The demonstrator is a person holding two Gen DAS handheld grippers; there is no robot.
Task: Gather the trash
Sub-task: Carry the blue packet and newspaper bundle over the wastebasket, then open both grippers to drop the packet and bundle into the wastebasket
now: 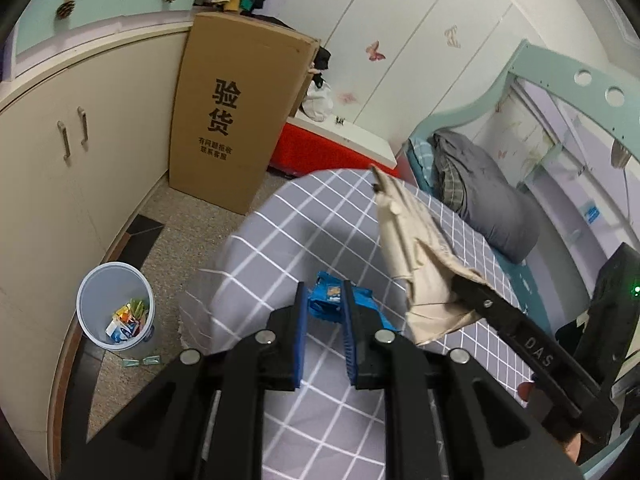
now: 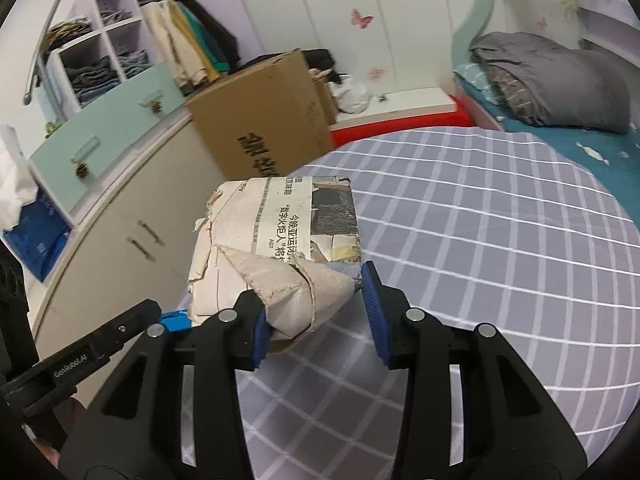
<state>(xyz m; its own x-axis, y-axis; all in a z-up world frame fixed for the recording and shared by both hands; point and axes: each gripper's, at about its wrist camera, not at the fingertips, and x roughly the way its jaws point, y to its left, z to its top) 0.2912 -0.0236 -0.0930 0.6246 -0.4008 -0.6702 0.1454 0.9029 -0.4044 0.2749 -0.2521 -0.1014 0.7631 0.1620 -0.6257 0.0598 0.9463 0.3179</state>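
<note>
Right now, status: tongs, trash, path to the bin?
Left tongs shut on blue snack wrapper. Right tongs shut on folded newspaper. Bin on floor beside bed, nothing blocking.

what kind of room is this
Most likely a bedroom. There is a bed with a grey checked cover and a folded quilt at its head, wardrobe doors with butterfly stickers, and shelves of folded clothes.

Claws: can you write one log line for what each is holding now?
left claw: shut on blue wrapper | right claw: shut on newspaper | bin: on floor
</note>
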